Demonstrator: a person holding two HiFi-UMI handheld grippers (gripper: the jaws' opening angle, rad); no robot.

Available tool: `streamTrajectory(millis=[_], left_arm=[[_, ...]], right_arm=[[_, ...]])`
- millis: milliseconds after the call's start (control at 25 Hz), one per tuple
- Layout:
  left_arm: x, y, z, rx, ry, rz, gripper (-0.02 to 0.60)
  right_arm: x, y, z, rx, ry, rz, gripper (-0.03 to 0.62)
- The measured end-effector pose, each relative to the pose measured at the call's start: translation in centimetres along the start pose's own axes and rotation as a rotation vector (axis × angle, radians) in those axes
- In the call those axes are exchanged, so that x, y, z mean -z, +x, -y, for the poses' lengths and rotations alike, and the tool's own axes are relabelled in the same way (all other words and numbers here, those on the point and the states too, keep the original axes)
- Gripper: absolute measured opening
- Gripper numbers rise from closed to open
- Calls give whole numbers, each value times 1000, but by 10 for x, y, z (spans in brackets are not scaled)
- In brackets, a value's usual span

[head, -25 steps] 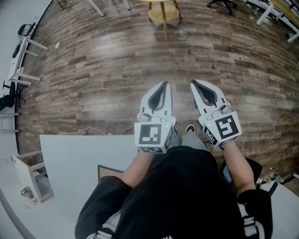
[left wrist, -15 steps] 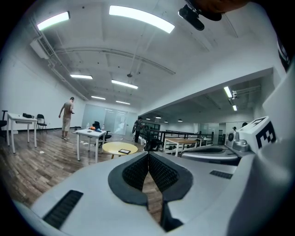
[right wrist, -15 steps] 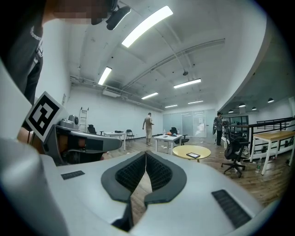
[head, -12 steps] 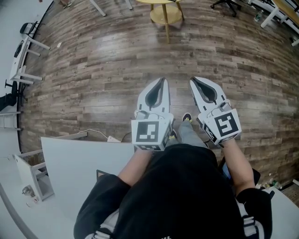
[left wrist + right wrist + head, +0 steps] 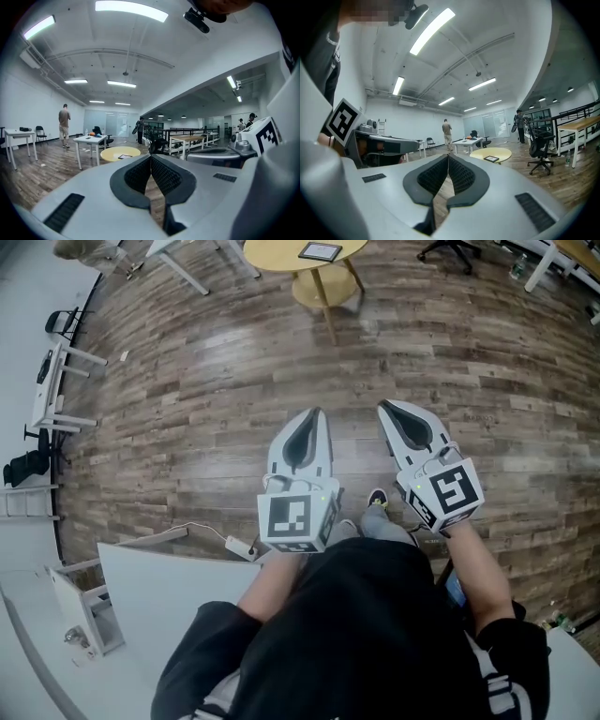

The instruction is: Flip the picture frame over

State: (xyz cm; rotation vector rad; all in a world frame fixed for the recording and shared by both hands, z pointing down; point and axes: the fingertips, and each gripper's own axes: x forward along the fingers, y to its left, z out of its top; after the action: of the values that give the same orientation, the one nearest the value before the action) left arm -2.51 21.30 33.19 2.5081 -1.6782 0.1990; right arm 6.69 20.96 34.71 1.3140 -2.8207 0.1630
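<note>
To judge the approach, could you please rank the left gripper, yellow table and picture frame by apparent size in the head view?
1. left gripper, enlarged by nearness
2. yellow table, partly cut off
3. picture frame

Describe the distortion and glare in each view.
Head view: fisheye curves the wooden floor, with a pale sheen near the round yellow table. Left gripper view: ceiling light blown out, corners dark. Right gripper view: same vignette, bright light strip.
</note>
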Motion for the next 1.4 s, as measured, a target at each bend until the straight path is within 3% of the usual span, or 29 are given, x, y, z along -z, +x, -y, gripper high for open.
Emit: streamTrajectory(millis=[400,680,1400], left_arm=[[-6,43,-10,-3,40,-37,23],[-12,85,-29,46,35,-13,23],[-26,146,-165,18,-39,25,23]], right_arm=[[9,26,38,-27,65,-20,18],[12,68,47,-18,4,-56,18],[-31,220,57,-7,-80,-34,18]])
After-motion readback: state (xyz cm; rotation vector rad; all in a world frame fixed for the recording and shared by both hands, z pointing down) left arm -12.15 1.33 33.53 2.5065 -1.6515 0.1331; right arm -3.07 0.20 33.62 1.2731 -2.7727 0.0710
